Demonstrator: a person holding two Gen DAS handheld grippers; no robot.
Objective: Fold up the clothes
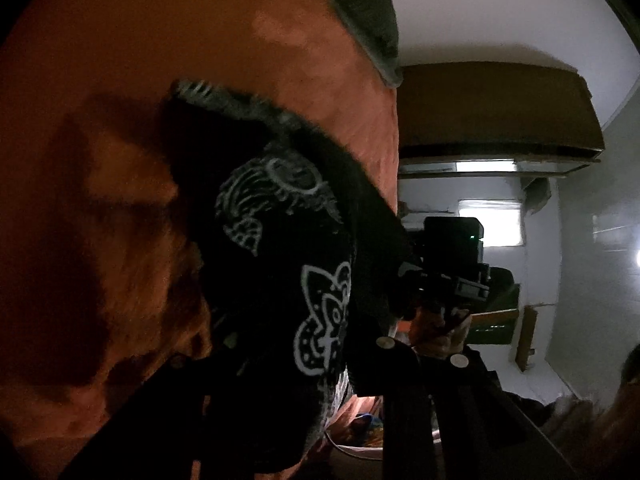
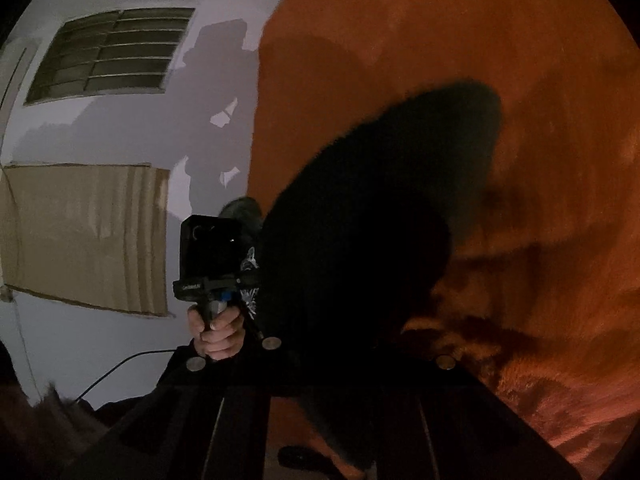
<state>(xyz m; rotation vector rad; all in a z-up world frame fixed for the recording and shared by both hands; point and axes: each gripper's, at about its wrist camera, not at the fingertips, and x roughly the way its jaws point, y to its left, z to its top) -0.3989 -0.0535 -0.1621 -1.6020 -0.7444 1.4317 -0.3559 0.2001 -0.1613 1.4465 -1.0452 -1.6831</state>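
Black patterned garment (image 1: 280, 264) hangs lifted — both claws gripping it, orange blanket (image 1: 100, 120) behind.

garment (image 1: 280, 264): black cloth, matt, white printed pattern, ribbed hem | blanket (image 1: 120, 160): orange fuzzy pile, rough, matt | wall (image 2: 120, 128): smooth matt paint | cardboard (image 2: 84, 236): tan, creased, dull | right gripper (image 1: 452, 276): black matt plastic | left gripper (image 2: 212, 264): black matt plastic
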